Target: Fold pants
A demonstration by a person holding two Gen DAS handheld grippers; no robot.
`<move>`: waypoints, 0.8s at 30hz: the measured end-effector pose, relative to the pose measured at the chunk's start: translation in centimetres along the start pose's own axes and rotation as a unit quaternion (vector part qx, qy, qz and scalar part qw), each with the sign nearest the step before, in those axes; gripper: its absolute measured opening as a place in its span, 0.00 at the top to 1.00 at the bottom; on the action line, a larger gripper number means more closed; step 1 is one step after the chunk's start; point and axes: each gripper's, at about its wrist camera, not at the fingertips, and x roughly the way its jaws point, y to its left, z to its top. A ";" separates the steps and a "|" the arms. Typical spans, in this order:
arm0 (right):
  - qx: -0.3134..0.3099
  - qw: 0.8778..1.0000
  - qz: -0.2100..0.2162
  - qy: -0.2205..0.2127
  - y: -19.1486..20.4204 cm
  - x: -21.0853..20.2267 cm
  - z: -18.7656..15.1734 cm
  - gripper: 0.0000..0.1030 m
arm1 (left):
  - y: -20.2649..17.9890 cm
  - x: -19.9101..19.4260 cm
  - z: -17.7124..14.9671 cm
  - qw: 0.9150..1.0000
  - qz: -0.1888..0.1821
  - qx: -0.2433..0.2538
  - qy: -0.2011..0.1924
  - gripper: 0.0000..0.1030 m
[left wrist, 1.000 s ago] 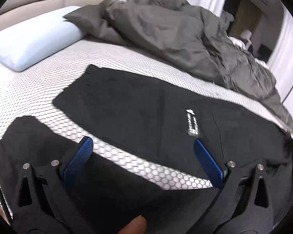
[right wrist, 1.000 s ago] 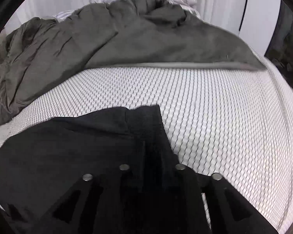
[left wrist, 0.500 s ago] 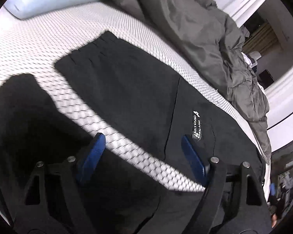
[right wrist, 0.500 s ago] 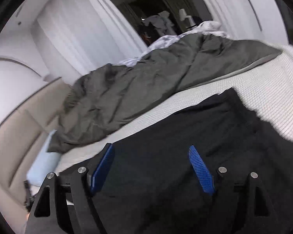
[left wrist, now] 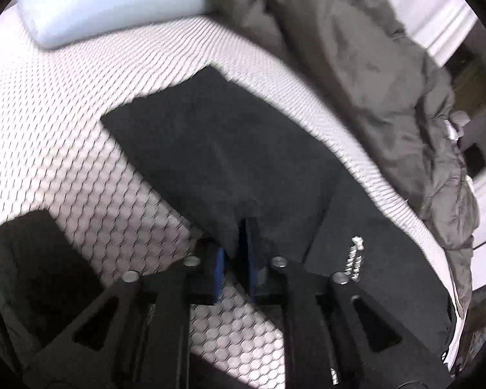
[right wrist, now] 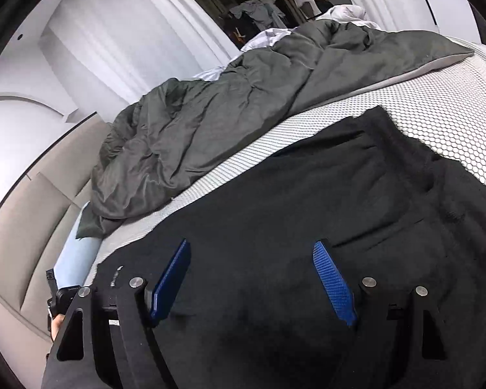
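Black pants (left wrist: 217, 149) lie spread on the white honeycomb-patterned bed cover (left wrist: 58, 149), with a small white label (left wrist: 353, 259) on one leg. My left gripper (left wrist: 239, 243) is shut on the near edge of one pant leg, the cloth pinched between its blue pads. A second black leg end (left wrist: 32, 259) lies at lower left. In the right wrist view the pants (right wrist: 307, 210) fill the lower frame. My right gripper (right wrist: 252, 259) is open just above the cloth, its blue pads (right wrist: 333, 282) wide apart and empty.
A rumpled grey duvet (left wrist: 372, 74) lies along the far side of the bed, also in the right wrist view (right wrist: 226, 113). A pale blue pillow (left wrist: 113, 3) sits at the head. A beige padded headboard (right wrist: 22, 227) and white curtains (right wrist: 120, 32) stand beyond.
My left gripper moved forward and closed on the pant leg edge. My right gripper let go of the cloth, opened, and swung to look along the pants.
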 end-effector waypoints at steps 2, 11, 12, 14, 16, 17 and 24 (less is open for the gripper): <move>0.003 1.000 -0.010 0.012 -0.1 0.5 -0.1 0.22 | -0.9 -1.2 -0.4 1.000 0.000 0.020 -0.003 0.74; -0.099 0.994 -0.015 0.036 4.8 0.5 -2.2 0.24 | -8.9 -13.0 -9.7 0.970 -0.103 0.190 -0.109 0.01; -0.108 0.993 -0.012 0.041 5.3 0.6 -2.6 0.24 | -10.0 -13.3 -11.3 0.962 -0.118 0.226 -0.100 0.01; -0.126 0.991 -0.002 0.054 6.3 1.0 -3.8 0.24 | -12.1 -12.8 -14.3 0.941 -0.107 0.311 -0.075 0.03; -0.133 0.989 -0.001 0.065 6.6 1.3 -4.9 0.24 | -12.7 -11.6 -16.0 0.928 -0.066 0.362 -0.058 0.09; -0.135 0.988 -0.004 0.072 6.6 1.5 -5.5 0.24 | -12.1 -11.1 -16.4 0.928 -0.063 0.365 -0.040 0.15; -0.141 0.986 -0.007 0.088 7.5 2.0 -6.5 0.24 | -9.3 -9.9 -16.6 0.934 -0.082 0.348 0.024 0.22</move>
